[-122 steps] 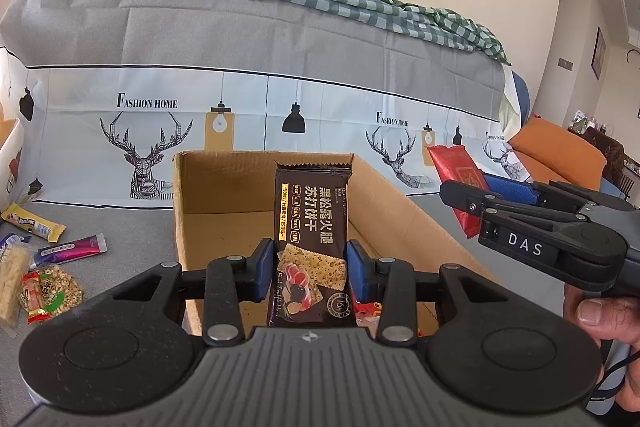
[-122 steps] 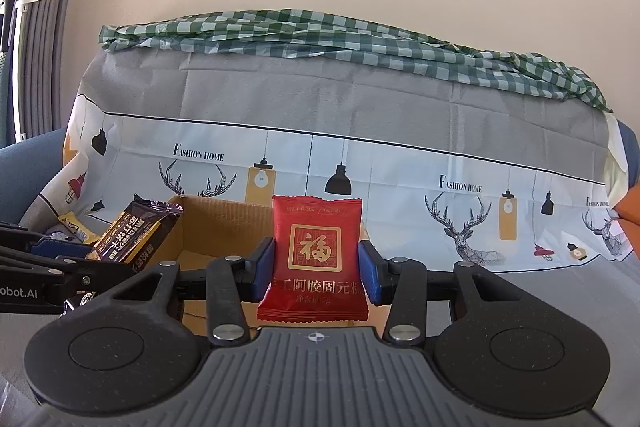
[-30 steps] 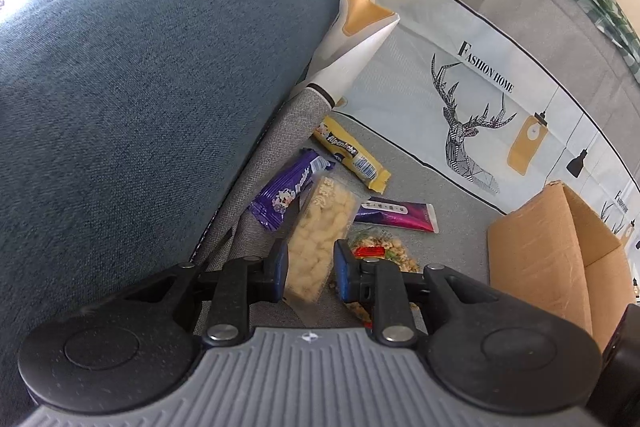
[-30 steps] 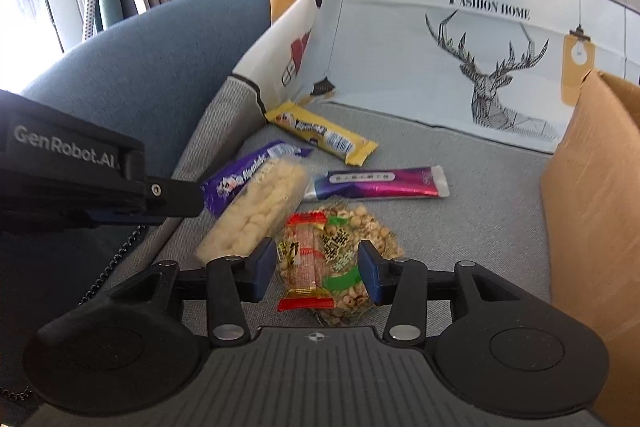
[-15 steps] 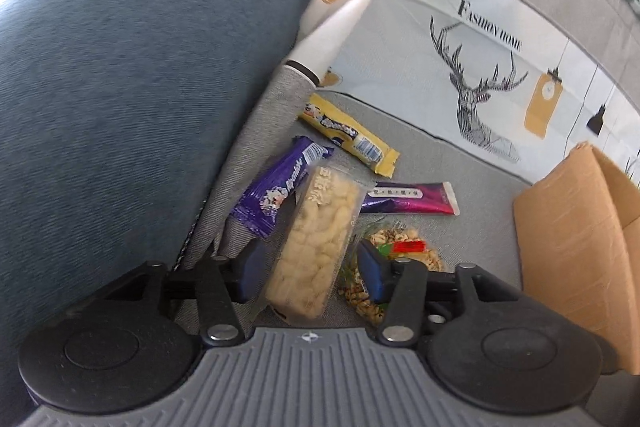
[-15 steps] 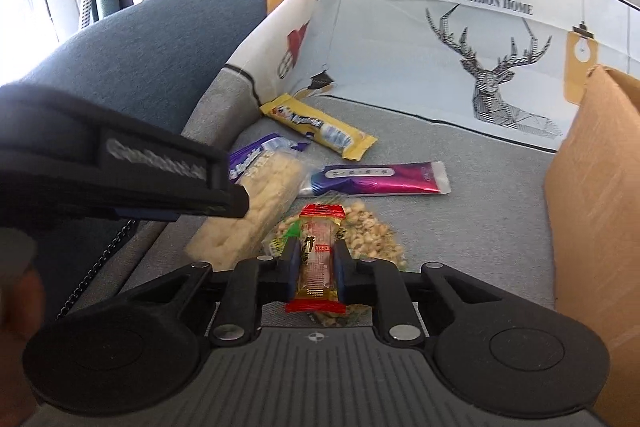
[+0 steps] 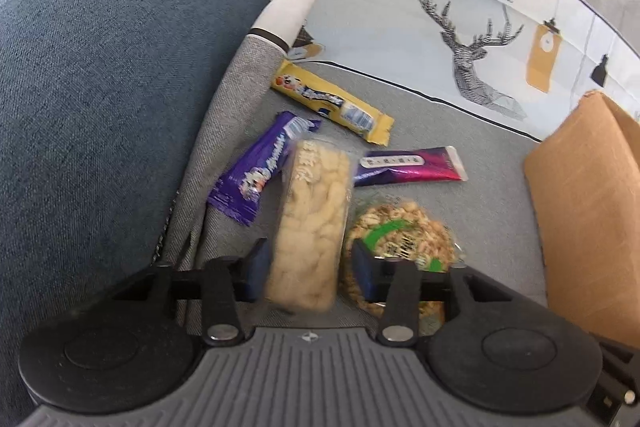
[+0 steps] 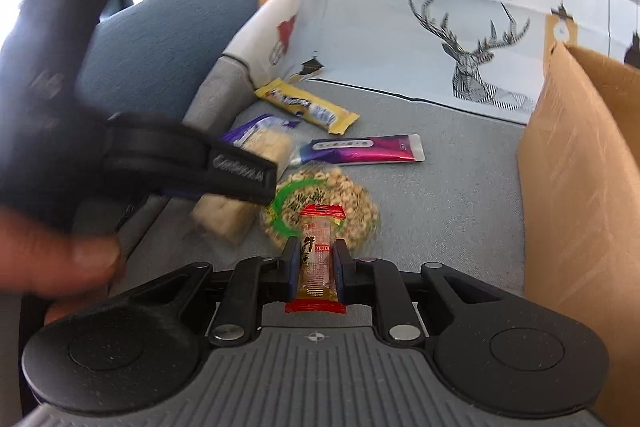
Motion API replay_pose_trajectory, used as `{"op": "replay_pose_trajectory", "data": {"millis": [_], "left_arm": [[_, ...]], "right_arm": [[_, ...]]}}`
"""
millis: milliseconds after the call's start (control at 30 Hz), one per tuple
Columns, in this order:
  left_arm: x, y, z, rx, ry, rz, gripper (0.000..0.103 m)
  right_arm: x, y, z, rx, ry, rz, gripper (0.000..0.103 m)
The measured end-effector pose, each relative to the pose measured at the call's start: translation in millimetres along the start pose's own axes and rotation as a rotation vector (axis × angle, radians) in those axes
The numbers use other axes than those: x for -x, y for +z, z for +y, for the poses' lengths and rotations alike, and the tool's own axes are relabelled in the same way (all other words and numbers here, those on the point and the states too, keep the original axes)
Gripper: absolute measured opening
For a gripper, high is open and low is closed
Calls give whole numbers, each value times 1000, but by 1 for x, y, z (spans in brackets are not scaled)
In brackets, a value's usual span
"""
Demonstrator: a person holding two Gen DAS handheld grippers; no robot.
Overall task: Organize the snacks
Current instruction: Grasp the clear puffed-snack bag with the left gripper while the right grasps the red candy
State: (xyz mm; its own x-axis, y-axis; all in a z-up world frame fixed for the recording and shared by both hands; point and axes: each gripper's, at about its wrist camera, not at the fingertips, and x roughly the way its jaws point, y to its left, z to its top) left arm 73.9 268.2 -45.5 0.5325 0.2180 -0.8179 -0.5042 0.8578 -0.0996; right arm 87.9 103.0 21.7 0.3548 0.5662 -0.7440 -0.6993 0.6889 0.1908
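My left gripper (image 7: pixel 308 273) is shut on a clear pack of pale puffed snack (image 7: pixel 310 223) and holds it just above the grey sofa seat (image 7: pixel 488 211). It also shows in the right wrist view (image 8: pixel 240 183). My right gripper (image 8: pixel 316 267) is shut on a small red-ended snack stick (image 8: pixel 318 255), lifted over a round peanut-brittle pack (image 8: pixel 348 203), which the left wrist view (image 7: pixel 404 231) shows too. A purple bar (image 7: pixel 260 175), a yellow bar (image 7: pixel 332 103) and a magenta bar (image 7: pixel 408 165) lie on the seat.
An open cardboard box (image 7: pixel 588 211) stands at the right, also in the right wrist view (image 8: pixel 580 163). The blue sofa armrest (image 7: pixel 104 87) rises at the left. A deer-print cover (image 7: pixel 460 7) hangs over the backrest behind the snacks.
Both grippers came from the box to the snack pile. The left one closed on the puffed snack pack and lifted it. The right one closed on the red stick and raised it off the peanut pack.
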Motion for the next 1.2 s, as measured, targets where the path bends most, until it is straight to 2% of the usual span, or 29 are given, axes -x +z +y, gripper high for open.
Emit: {"op": "replay_pose_trajectory", "data": {"millis": [67, 100, 133, 200, 367, 533, 633, 700, 833, 900, 967, 1067, 1200], "left_arm": [[5, -3, 0, -7, -4, -2, 34], [7, -4, 1, -6, -5, -2, 19], [10, -6, 2, 3, -16, 2, 17], [17, -10, 7, 28, -40, 10, 3], [31, -21, 13, 37, -49, 24, 4], [39, -24, 10, 36, -53, 1, 15], [37, -21, 5, 27, -41, -14, 30], [34, -18, 3, 34, -29, -28, 40], [24, -9, 1, 56, -12, -39, 50], [16, -4, -2, 55, 9, -34, 59], [8, 0, -5, 55, 29, -27, 62], [-6, 4, -9, 54, 37, -1, 62], [-16, 7, -16, 32, 76, -3, 63]], "right_arm": [[9, -6, 3, 24, 5, 4, 18], [14, -9, 4, 30, 8, 7, 18], [19, -12, 4, 33, 13, 11, 18], [31, -19, 6, 39, 28, 15, 18], [61, -44, 12, 94, 61, 0, 18], [77, -76, 8, 97, 69, 12, 18], [77, -87, 7, 112, 73, 23, 18], [74, -91, 7, 131, 65, 37, 18], [65, -90, 3, 130, 66, 45, 18], [56, -91, 2, 127, 63, 76, 19], [48, -92, 3, 133, 57, 97, 22], [43, -92, 6, 147, 58, 98, 29], [41, -93, 7, 162, 57, 103, 34]]}}
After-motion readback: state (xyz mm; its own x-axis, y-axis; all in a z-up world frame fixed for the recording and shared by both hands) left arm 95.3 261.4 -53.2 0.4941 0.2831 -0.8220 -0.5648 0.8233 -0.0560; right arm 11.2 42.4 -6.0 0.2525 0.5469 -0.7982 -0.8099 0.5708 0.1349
